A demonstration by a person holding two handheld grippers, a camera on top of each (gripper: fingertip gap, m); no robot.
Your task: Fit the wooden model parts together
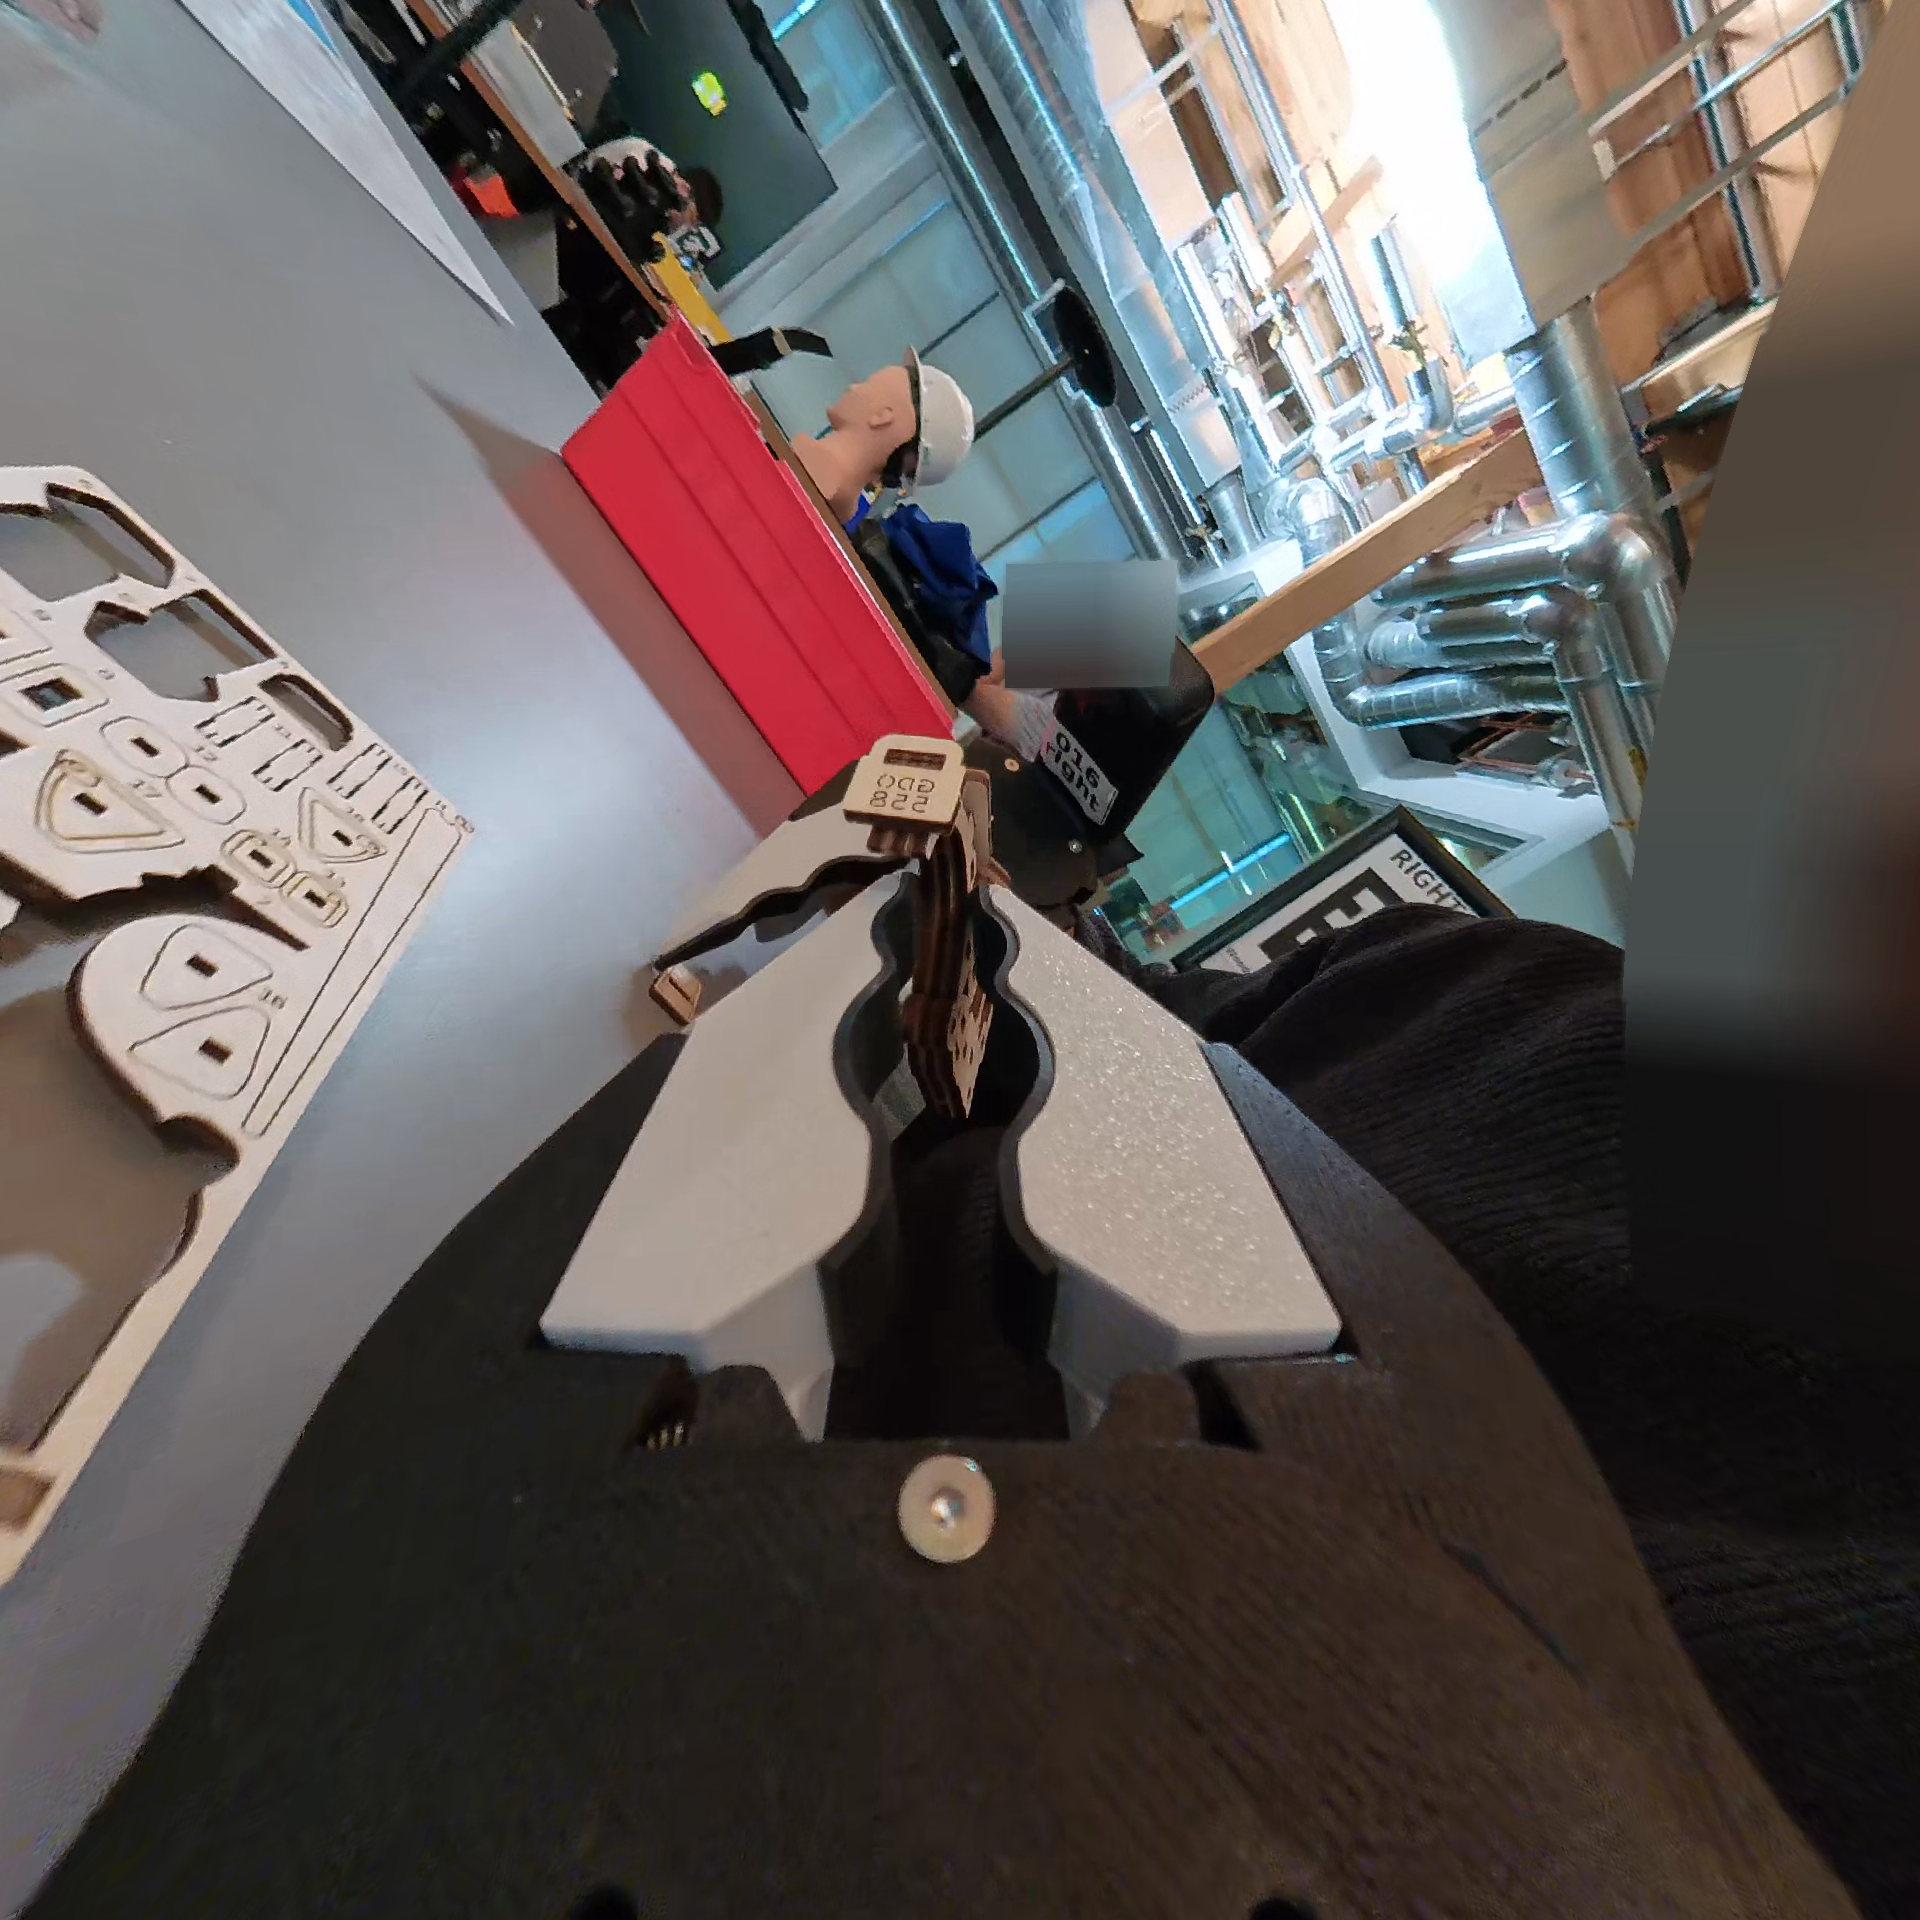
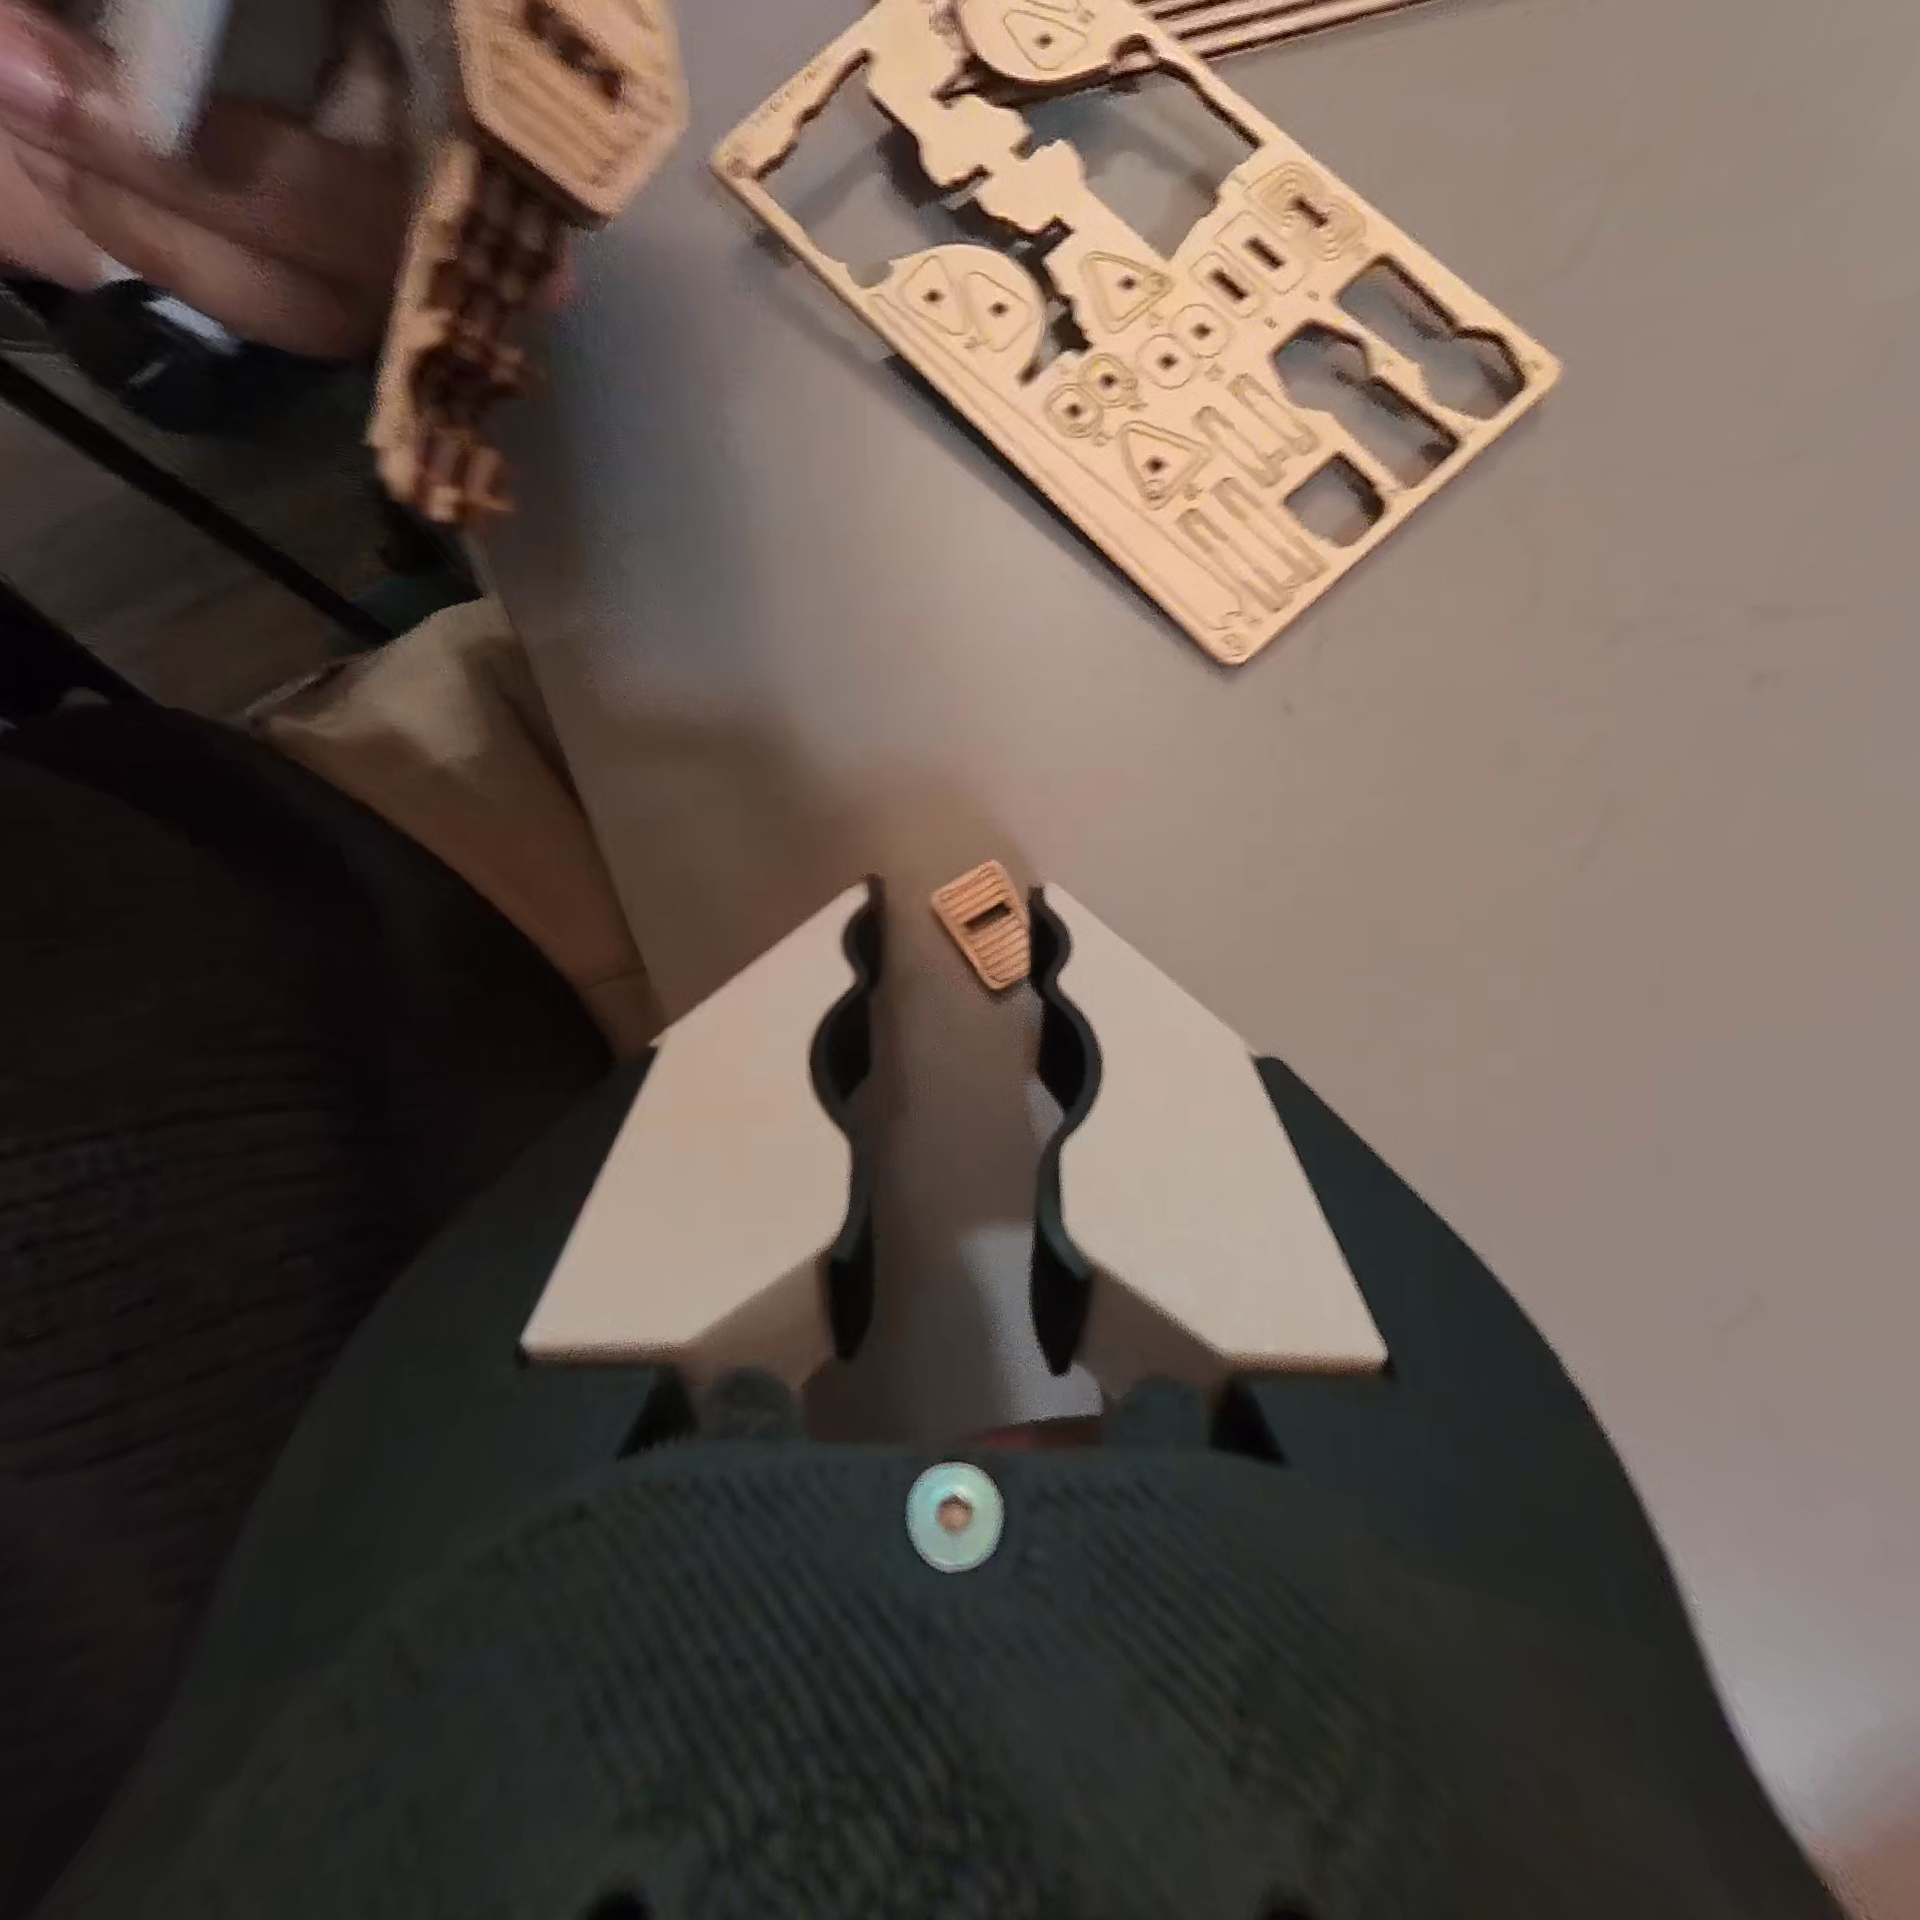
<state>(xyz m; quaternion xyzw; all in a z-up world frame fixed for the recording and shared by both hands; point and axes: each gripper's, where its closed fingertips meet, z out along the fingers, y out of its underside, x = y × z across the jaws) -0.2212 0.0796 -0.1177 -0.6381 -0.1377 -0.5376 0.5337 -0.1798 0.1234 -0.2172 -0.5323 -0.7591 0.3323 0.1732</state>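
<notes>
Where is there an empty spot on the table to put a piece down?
Bare grey table lies right of the right tool, below the cutout sheet. It is crowded at the small piece between that tool's fingers, and at the sheet.

- Left wrist view sits low beside the grey tabletop (image 1: pixel 343 540), tilted, facing across the room.
- Right wrist view looks steeply down, close above.
- Both share the pale laser-cut wooden sheet (image 1: pixel 197 790) (image 2: pixel 1132 343).

Pale laser-cut wooden sheet (image 2: pixel 1143 343) with dark burnt edges lies on a smooth matt grey table (image 2: pixel 1455 935).
</notes>
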